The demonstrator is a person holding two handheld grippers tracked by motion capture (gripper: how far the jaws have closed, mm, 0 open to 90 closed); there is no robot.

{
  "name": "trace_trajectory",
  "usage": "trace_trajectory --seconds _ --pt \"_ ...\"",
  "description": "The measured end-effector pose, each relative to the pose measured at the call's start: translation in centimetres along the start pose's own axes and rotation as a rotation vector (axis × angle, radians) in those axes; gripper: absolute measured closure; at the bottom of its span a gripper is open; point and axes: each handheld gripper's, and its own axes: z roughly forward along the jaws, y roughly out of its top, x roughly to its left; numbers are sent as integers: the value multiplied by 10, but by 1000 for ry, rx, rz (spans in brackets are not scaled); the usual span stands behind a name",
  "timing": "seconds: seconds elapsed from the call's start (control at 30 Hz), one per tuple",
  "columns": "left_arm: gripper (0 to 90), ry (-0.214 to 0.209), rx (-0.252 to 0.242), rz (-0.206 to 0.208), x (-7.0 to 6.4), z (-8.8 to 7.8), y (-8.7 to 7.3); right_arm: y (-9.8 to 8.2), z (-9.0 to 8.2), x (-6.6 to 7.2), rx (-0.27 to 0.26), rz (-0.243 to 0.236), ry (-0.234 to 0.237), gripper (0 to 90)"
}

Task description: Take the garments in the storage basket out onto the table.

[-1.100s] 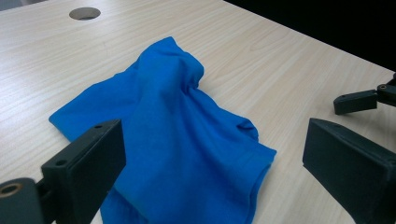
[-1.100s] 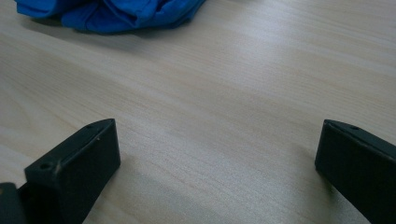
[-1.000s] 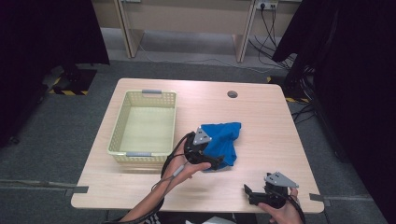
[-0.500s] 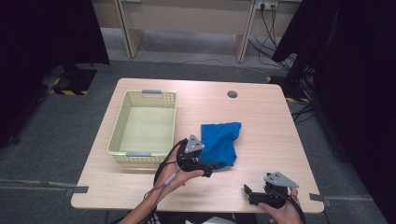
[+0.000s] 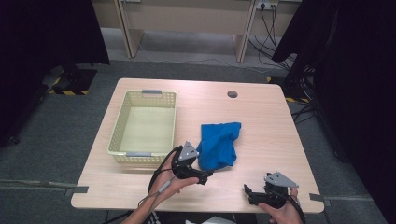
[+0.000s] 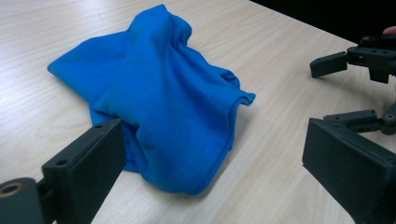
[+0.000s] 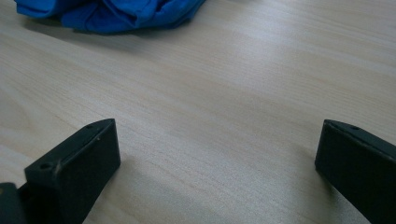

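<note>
Both tongs spread wide, nothing gripped; the cloth lies loose on the table.

Nearest, the right gripper [image 5: 249,193] rests at the table's [image 5: 261,121] front edge. The left gripper [image 5: 206,175] sits just beside the crumpled blue cloth's [image 5: 218,144] near edge. Beyond stands an empty basket [image 5: 119,126]. Judged step: between grasps; next move likely needs jaws lowered around a cloth fold.

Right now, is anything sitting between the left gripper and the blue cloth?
Nothing visible. The left gripper is open at the near edge of the blue cloth, with only bare table around it. The right gripper sits off to the side.
</note>
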Motion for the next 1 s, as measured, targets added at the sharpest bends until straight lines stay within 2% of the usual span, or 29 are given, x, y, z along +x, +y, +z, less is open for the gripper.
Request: trace_trajectory --seconds 0.17,0.3,0.5,1.0 --pt "54 -5 26 10 -4 1 -9 0 0 0 0 0 0 2" --pt "54 7 38 18 -4 2 -14 0 0 0 -1 -1 1 2" --pt "54 14 50 12 -2 0 -22 0 0 0 -1 -1 2 3" --pt "54 39 66 -4 7 -17 -39 0 0 0 -2 -1 2 2"
